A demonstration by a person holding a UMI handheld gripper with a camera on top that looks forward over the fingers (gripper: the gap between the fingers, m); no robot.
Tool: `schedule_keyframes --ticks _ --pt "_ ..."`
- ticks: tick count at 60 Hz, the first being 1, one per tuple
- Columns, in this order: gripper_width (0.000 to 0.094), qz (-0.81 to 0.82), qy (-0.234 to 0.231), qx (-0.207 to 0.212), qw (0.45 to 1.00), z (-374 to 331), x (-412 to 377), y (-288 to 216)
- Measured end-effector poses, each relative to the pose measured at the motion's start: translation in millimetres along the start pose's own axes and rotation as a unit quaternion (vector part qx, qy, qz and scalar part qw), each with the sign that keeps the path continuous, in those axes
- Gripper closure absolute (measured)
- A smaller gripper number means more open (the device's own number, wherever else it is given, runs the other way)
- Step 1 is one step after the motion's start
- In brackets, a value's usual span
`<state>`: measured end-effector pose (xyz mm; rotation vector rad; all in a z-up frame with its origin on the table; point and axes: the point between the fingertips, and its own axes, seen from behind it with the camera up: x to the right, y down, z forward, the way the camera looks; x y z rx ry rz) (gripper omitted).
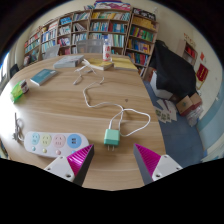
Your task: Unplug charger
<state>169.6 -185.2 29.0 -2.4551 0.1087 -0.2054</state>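
The book spines on the wooden bookshelves (95, 30) are too small to read. The white cable (105, 100) runs toward a small blurred object I can't make out. The white power strip (48, 142) has its near end hidden behind a pad of the hand-held gripper (112, 158).

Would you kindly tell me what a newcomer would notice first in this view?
Probably the green charger plugged into the white power strip on the wooden table, just ahead of the gripper, whose jaws stand open. Its white cable snakes away across the table, and full bookshelves line the far wall.
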Motion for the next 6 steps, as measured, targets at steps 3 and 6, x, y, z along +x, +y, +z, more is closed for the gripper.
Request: schedule_keyframes --ticks 3,6 --pt "0.0087 0.008 0.007 0.007 1.000 -21.0 0.7 -0.6" --pt "0.0088 0.021 0.014 0.016 1.000 -43.1 -3.8 1.9"
